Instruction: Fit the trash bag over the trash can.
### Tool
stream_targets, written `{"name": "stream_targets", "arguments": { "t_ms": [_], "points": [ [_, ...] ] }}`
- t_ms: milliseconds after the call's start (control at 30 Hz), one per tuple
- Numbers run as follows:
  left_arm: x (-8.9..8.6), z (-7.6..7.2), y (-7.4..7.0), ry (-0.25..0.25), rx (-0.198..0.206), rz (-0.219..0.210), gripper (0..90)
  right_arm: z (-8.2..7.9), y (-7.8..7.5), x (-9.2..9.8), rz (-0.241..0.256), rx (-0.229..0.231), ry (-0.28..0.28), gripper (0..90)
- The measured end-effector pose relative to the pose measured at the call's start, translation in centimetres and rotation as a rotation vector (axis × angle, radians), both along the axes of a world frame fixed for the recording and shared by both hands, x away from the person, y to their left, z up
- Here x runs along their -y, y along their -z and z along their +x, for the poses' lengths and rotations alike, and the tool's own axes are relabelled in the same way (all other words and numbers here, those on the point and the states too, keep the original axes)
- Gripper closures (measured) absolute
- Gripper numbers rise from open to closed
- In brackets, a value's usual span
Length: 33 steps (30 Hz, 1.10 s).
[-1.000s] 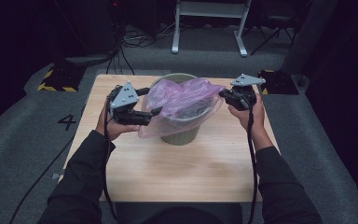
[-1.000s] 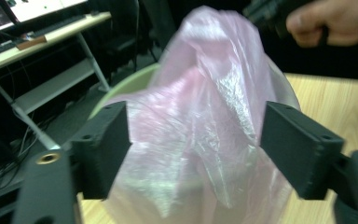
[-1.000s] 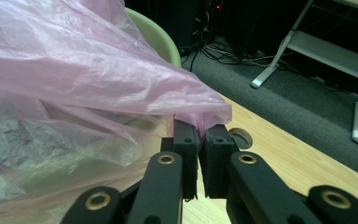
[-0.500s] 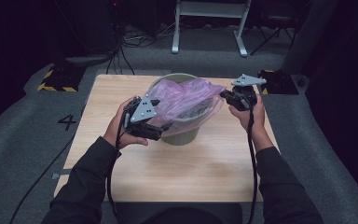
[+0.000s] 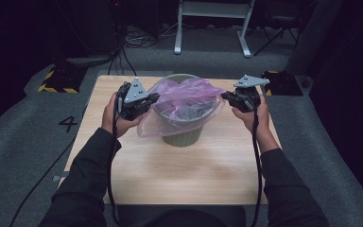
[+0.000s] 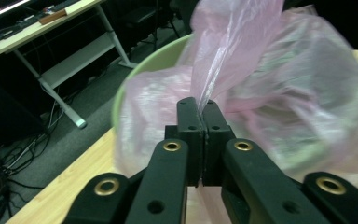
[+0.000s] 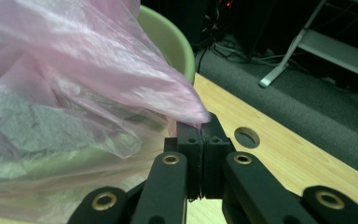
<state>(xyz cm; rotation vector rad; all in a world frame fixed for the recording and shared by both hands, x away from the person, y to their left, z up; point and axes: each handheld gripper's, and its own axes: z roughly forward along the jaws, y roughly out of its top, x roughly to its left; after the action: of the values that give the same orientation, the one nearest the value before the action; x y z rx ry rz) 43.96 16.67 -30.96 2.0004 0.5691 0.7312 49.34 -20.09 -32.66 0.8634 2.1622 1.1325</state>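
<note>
left hand [image 5: 112, 117]: comes in at the table's left side, wrapped around the left gripper [image 5: 147, 101], grey plate on top

left gripper: jaws pinched tight together with a fold of the pink bag [image 5: 184, 101] caught between them; in the left gripper view [image 6: 198, 108] the film runs straight up out of the closed tips

pink bag: thin see-through plastic, sitting in the green bin [image 5: 183, 135] and spilling over its rim, puffed up on top, one loose flap hanging down the bin's left outside

green bin: round, upright, about mid-table toward the far edge, right between the two grippers

table [image 5: 170, 175]: light wood, a round hole in it shows in the right gripper view [image 7: 247, 137]

right gripper [image 5: 227, 97]: also clamped closed, got the bag's right edge nipped at the tips [image 7: 200, 128], plastic pulled into a point there

right hand [image 5: 253, 113]: holds it just beside the bin's right rim
</note>
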Motion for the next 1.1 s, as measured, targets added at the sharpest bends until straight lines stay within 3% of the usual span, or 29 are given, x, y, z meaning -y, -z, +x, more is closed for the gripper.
{"name": "stream_targets", "arguments": {
  "t_ms": [100, 167, 300, 467, 500, 533, 567, 633, 733, 900, 1100],
  "points": [
    [-0.6, 1.5, 0.0, -0.028, 0.003, 0.019, 89.8, 0.0, -0.1, -0.1, -0.012, -0.009, -0.002, 89.6],
    [-1.1, 2.7, 0.1, -0.025, -0.026, 0.001, 89.9, 0.0, -0.1, -0.3, -0.027, -0.020, -0.008, 89.7],
    [-1.3, 4.7, 0.8, -0.065, -0.023, 0.008, 89.9, 0.4, 0.2, -0.6, -0.034, -0.040, -0.013, 89.6],
    [-2.2, 7.6, 2.0, -0.102, -0.082, -0.053, 90.0, 1.1, 0.5, -1.1, -0.032, -0.047, -0.014, 89.4],
    [-2.2, 7.6, 2.0, -0.102, -0.082, -0.053, 90.0, 1.2, 0.5, -1.3, -0.035, -0.044, -0.016, 89.4],
    [-2.4, 8.3, 2.5, -0.112, -0.095, -0.071, 90.0, 1.2, 0.5, -1.3, -0.035, -0.044, -0.016, 89.4],
    [-2.6, 9.1, 3.2, -0.121, -0.125, -0.119, 89.9, 1.4, 0.6, -1.6, -0.039, -0.039, -0.014, 89.4],
    [-2.7, 9.6, 3.7, -0.124, -0.140, -0.133, 89.9, 1.5, 0.7, -1.6, -0.035, -0.041, -0.010, 89.4],
    [-2.7, 11.4, 5.5, -0.130, -0.189, -0.172, 89.9, 2.1, 0.9, -1.5, 0.001, -0.046, -0.010, 89.4],
    [-2.1, 12.6, 6.9, -0.114, -0.228, -0.232, 89.9, 3.3, 1.4, -1.1, 0.069, -0.083, -0.023, 89.3],
    [-1.3, 13.4, 7.4, -0.095, -0.269, -0.245, 90.0, 5.0, 2.4, -0.4, 0.137, -0.139, -0.019, 89.2]
  ]
}}
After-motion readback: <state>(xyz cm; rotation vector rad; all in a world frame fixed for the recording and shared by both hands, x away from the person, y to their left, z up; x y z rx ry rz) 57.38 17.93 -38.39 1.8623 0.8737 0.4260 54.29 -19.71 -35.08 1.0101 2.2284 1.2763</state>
